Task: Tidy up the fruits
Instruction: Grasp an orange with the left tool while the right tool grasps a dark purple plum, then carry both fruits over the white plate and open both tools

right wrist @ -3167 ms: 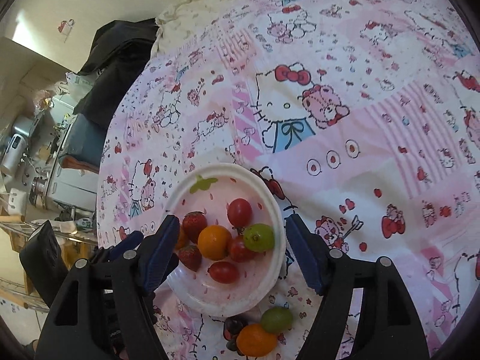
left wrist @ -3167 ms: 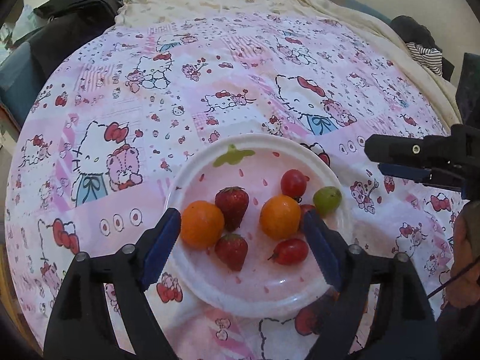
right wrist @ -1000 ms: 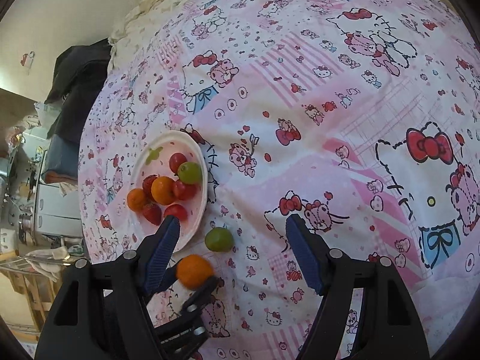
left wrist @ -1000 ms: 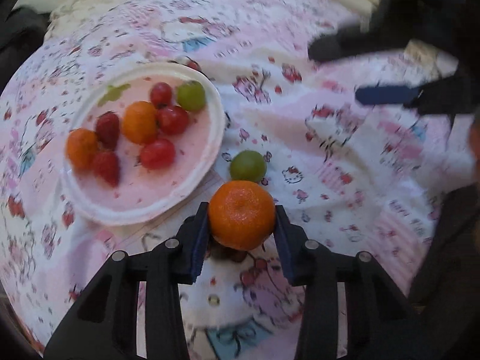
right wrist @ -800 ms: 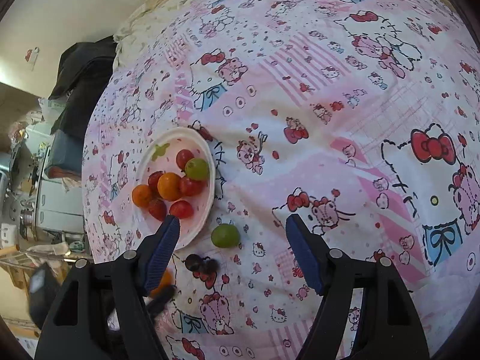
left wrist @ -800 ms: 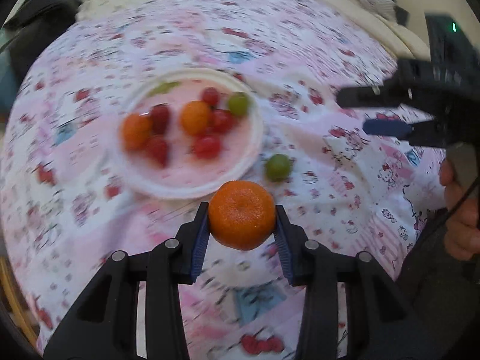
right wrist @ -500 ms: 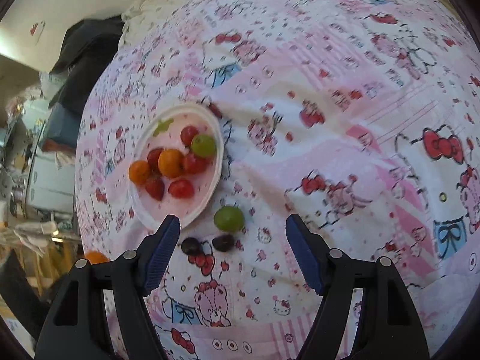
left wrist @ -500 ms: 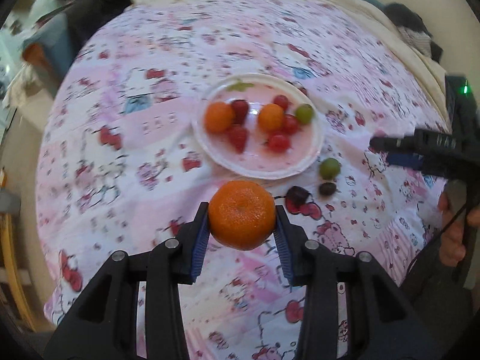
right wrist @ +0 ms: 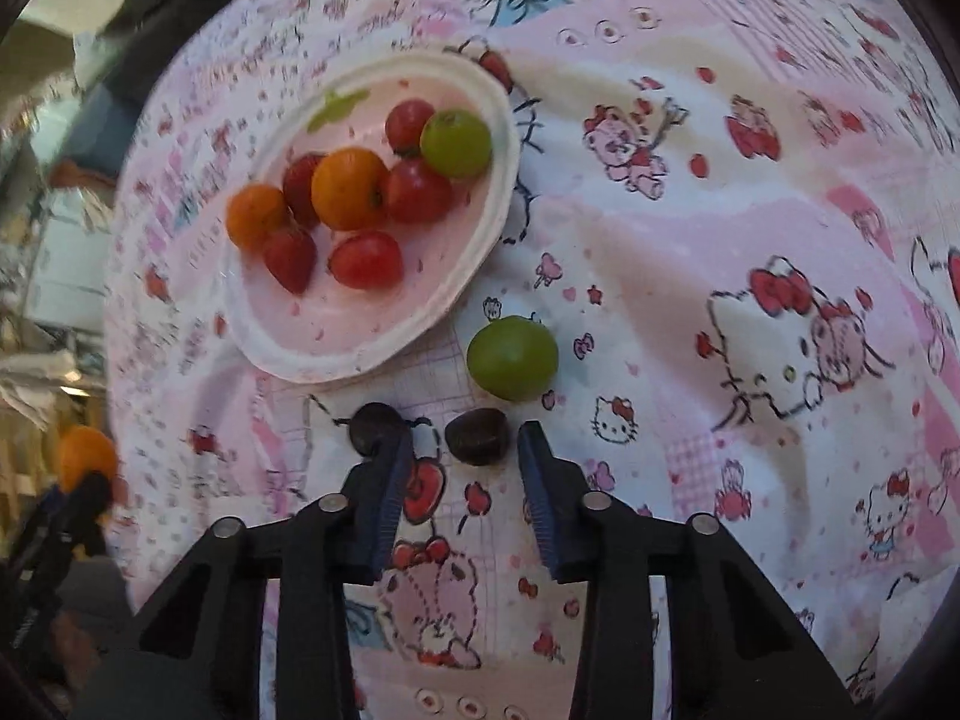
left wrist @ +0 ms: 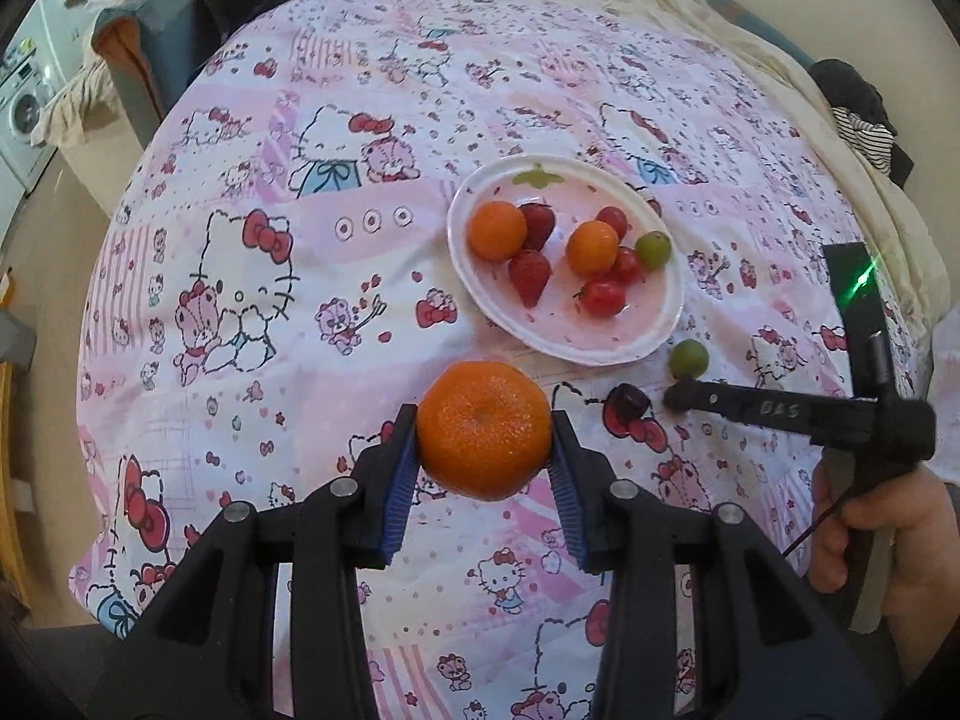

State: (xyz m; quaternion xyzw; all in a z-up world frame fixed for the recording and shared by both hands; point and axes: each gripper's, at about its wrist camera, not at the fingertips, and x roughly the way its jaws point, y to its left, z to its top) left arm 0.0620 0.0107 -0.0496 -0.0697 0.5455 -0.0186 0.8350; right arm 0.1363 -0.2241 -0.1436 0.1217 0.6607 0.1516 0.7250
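My left gripper (left wrist: 483, 450) is shut on an orange mandarin (left wrist: 483, 429), held above the pink cloth short of the plate. The white plate (left wrist: 660, 330) holds two mandarins, two strawberries, several red tomatoes and a green grape. My right gripper (right wrist: 465, 450) is open, low over the cloth, its fingers either side of a dark grape (right wrist: 478, 436). A second dark grape (right wrist: 375, 427) touches its left finger. A loose green grape (right wrist: 512, 357) lies just beyond, beside the plate (right wrist: 300, 354). The left wrist view shows the right gripper (left wrist: 681, 399) by the green grape (left wrist: 688, 358).
The Hello Kitty cloth (left wrist: 270, 252) covers a rounded table. Dark clothes and a chair (left wrist: 180, 18) stand at the back left, striped fabric (left wrist: 870, 126) at the back right. A washing machine (left wrist: 24, 108) is at the far left.
My left gripper has lifted and drawn back with the mandarin. My right gripper has dropped toward the cloth and narrowed around a dark grape.
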